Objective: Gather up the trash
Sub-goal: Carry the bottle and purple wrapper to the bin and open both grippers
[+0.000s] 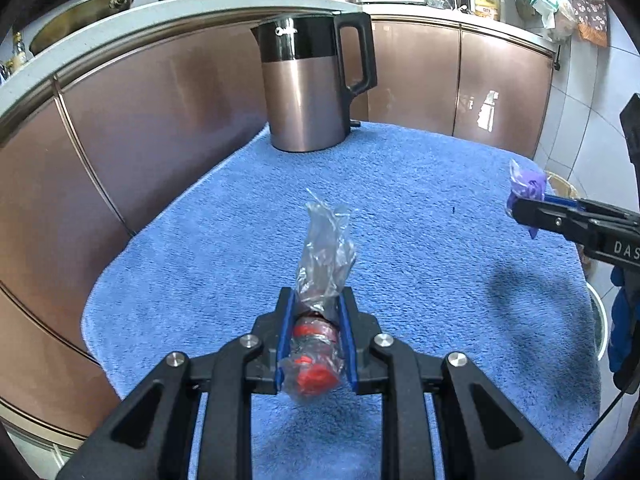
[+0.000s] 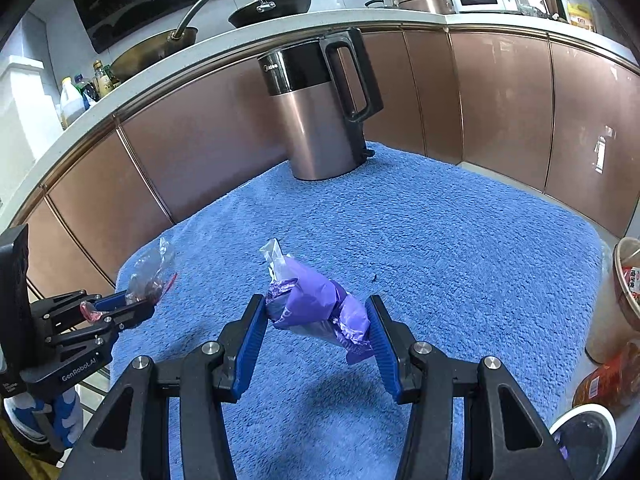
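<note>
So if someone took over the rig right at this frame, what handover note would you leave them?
Left tool: shut on the clear wrapper with red bits, held above the blue towel.
Right tool: shut on the purple wrapper, also lifted off the towel.
Done: both pieces picked up; no other loose trash shows on the towel, only the kettle.
Left: drop both into the white bin at the towel's right edge; it seems to hold purple trash already.

Both the left gripper and the right gripper are matte black linkage frames with silver round screws and ribbed blue finger pads. White lettering reads "GenRobot.AI" on the left one. A blue glove shows behind the right.
</note>
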`<state>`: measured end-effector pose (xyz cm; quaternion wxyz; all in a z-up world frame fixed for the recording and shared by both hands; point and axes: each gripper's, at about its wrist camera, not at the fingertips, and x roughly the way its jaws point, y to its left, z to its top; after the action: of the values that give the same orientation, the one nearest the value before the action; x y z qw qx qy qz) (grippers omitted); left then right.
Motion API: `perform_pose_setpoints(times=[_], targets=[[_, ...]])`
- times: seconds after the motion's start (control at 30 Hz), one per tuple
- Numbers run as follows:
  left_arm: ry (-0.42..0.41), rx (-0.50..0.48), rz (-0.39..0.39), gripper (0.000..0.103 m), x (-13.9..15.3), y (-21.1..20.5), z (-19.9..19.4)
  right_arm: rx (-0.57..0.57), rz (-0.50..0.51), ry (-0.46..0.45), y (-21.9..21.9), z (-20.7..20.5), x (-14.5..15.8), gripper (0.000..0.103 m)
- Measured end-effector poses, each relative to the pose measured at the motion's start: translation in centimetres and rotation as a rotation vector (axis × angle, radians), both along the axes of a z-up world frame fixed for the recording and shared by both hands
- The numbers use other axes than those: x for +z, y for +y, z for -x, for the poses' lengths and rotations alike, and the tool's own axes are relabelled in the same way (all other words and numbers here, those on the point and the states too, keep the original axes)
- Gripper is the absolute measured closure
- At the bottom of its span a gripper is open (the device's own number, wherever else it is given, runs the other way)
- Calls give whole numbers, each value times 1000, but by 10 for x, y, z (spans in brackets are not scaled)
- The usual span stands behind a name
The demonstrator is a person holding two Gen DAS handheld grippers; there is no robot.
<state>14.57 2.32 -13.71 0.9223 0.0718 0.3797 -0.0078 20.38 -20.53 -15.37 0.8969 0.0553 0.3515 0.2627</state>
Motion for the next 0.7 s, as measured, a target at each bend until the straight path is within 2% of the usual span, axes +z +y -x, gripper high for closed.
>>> perform_pose_setpoints(times=[0.7], targets=[[-93,5,-79,82,37,-15,43,-14,-43,-49,-13,44,21,55]])
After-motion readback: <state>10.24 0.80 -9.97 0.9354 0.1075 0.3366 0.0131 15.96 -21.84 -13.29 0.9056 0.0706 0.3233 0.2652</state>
